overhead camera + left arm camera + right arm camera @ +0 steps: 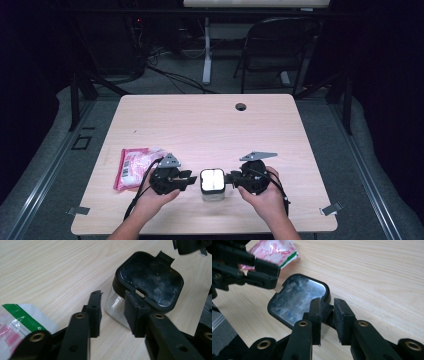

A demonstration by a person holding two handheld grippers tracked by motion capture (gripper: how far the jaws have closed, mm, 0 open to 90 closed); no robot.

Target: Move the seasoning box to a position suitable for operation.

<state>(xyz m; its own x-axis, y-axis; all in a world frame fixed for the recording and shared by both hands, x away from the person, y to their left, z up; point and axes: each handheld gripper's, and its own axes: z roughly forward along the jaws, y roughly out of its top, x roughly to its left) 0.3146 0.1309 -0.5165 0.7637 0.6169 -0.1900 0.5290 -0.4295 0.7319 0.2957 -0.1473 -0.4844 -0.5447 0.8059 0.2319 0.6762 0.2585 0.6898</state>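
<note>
A clear square container (212, 182) with a black-rimmed lid (150, 280) stands near the table's front edge, between my two grippers. My left gripper (192, 180) is open; its jaws straddle the container's near corner (114, 295), and one jaw overlaps the lid's rim. My right gripper (229, 179) comes in from the opposite side, and the lid's small black tab (327, 311) shows in the narrow gap between its jaws (327, 301). In the left gripper view that tab (165, 257) stands free, just short of the right gripper (190, 246).
A pink-and-white plastic packet (132, 167) with a green stripe lies left of the left gripper, also in the right gripper view (274, 250). The wooden table (210, 125) has a cable hole (241, 106) at the back. A folding chair (280, 45) stands beyond it.
</note>
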